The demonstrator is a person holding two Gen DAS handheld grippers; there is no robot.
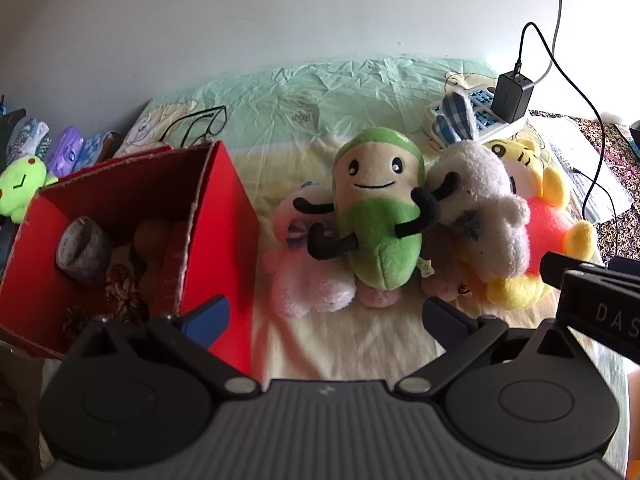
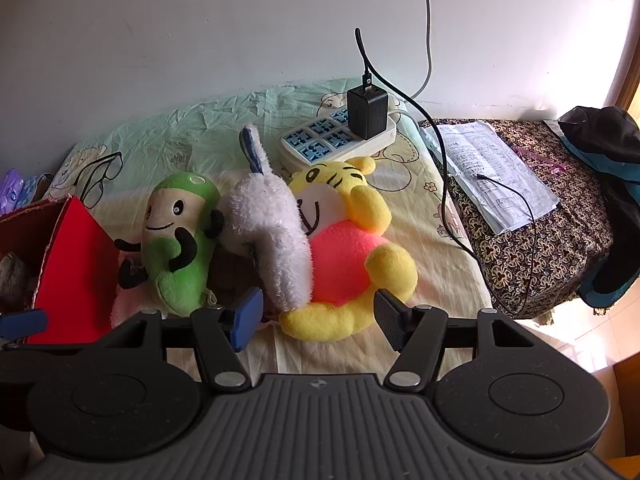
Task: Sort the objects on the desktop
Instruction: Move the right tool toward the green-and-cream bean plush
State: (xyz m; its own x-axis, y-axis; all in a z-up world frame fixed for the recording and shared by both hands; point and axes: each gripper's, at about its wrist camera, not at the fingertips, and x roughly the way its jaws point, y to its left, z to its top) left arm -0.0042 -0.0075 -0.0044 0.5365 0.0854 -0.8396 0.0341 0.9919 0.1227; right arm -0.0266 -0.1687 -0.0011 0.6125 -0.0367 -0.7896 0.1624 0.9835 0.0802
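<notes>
A lived-in room at home: a plain white wall (image 2: 160,32), a crumpled cartoon-print sheet (image 1: 320,92) as table cover, plush toys (image 2: 344,240), a power strip (image 2: 320,140) with charger, eyeglasses (image 1: 200,126) and a patterned cloth (image 2: 552,240) nearby.

Right gripper (image 2: 316,322) with fingers (image 2: 248,318) parted just before a yellow tiger plush (image 2: 352,248), white plush (image 2: 272,232) leaning between it and a green plush (image 2: 180,240), red box (image 2: 76,264) at left, power strip (image 2: 336,140) with black charger (image 2: 367,114) behind, papers (image 2: 492,168) at right.
</notes>
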